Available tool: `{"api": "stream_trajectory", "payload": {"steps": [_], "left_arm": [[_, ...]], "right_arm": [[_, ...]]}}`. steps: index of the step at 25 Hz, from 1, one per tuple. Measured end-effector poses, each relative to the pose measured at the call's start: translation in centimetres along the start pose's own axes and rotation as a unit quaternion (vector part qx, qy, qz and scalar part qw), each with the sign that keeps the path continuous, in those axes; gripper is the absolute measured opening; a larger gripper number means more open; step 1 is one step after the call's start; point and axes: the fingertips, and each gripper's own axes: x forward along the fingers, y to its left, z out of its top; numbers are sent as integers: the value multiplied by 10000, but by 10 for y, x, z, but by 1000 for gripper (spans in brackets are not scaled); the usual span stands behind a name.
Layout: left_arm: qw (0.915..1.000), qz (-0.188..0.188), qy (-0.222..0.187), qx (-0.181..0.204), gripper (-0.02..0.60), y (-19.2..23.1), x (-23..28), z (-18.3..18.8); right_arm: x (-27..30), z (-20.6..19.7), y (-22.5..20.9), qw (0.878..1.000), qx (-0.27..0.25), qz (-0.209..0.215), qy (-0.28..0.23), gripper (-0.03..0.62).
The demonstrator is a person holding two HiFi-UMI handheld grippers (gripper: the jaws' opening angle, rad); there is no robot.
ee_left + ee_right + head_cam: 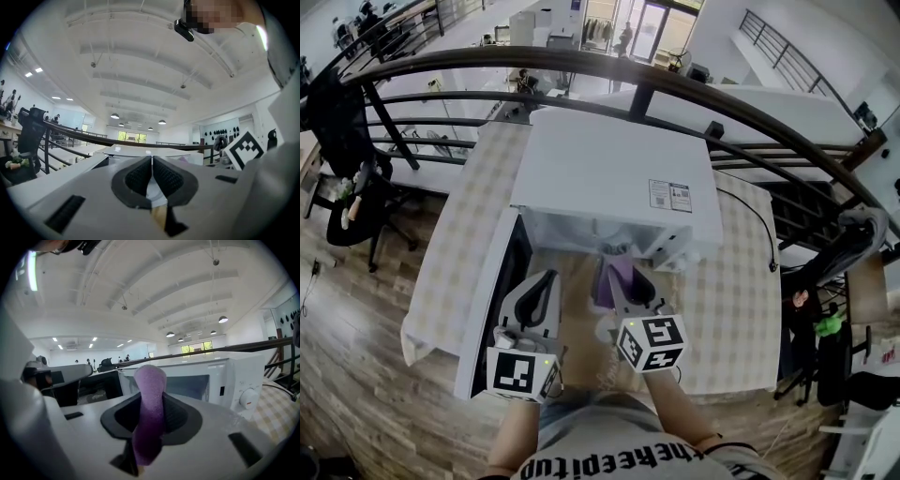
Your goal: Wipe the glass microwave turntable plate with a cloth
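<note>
Head and gripper views at a table (733, 309) covered with a pale checked cloth, which stood just inside a dark curved railing (675, 86). A white microwave (609, 169) sat on the table with its door (499, 281) swung open towards the person's left, exposing the cavity. In front of the opening the person held both grippers side by side, jaws pointing towards the microwave and marker cubes nearest the body. The left gripper (544, 281) lay close to the open door. Its own view showed the two ribbed pads drawn almost together on a thin pale edge that widened into a curved clear rim at their base, read here as the glass turntable plate (151, 191). From the head view the plate could barely be made out in the tan patch between the two grippers, in front of the cavity. The right gripper (624, 283) was clamped on a purple cloth (149, 408), which rose as a folded, rounded strip above the pads and hung out below them. Past the cloth, the right gripper view showed the microwave's front with a round white dial (248, 399) at its right side.
</note>
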Motion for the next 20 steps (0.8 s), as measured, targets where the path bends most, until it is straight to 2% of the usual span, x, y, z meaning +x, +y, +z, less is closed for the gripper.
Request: {"api": "stream_trajectory", "payload": {"steps": [20], "left_arm": [[9996,-46,193,-197,12,24,14,-25]], "right_arm": [[63,-40,-28,9958,-268,-368,798,106]]}}
